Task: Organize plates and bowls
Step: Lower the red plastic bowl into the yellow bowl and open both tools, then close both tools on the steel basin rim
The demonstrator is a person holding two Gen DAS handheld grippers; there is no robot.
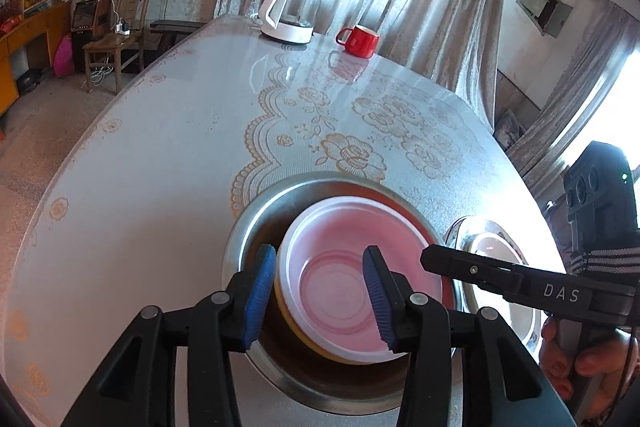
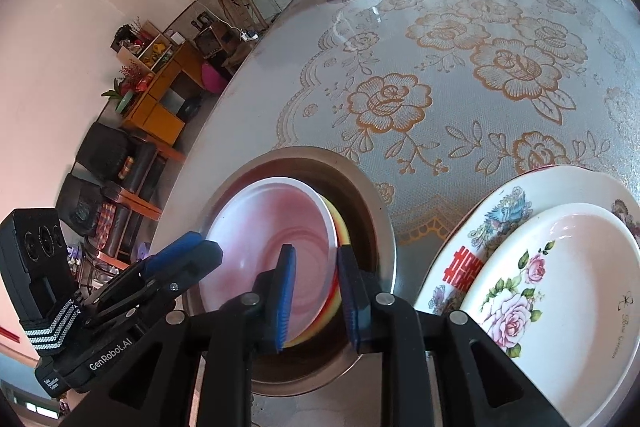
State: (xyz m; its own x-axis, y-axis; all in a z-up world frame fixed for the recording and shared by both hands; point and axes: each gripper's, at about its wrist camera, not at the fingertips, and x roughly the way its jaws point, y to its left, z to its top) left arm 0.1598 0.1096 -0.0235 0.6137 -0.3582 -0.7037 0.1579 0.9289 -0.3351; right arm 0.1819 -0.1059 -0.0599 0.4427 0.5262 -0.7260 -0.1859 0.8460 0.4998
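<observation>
A pink bowl (image 1: 352, 279) sits nested on a yellow bowl (image 1: 298, 331) inside a steel basin (image 1: 256, 227) near the table's front edge. My left gripper (image 1: 320, 291) is open, its blue pads straddling the pink bowl's near-left rim. My right gripper (image 2: 316, 291) is open, its pads on either side of the right rims of the pink bowl (image 2: 264, 251) and yellow bowl (image 2: 340, 227) in the basin (image 2: 372, 203). A white flowered plate (image 2: 568, 291) lies on a larger patterned plate (image 2: 500, 211) to the right.
A white-and-glass kettle (image 1: 290, 13) and a red mug (image 1: 360, 41) stand at the table's far edge. The table carries a grey lace-patterned cover (image 2: 460, 87). Curtains hang behind it. A chair and cabinets stand at the left.
</observation>
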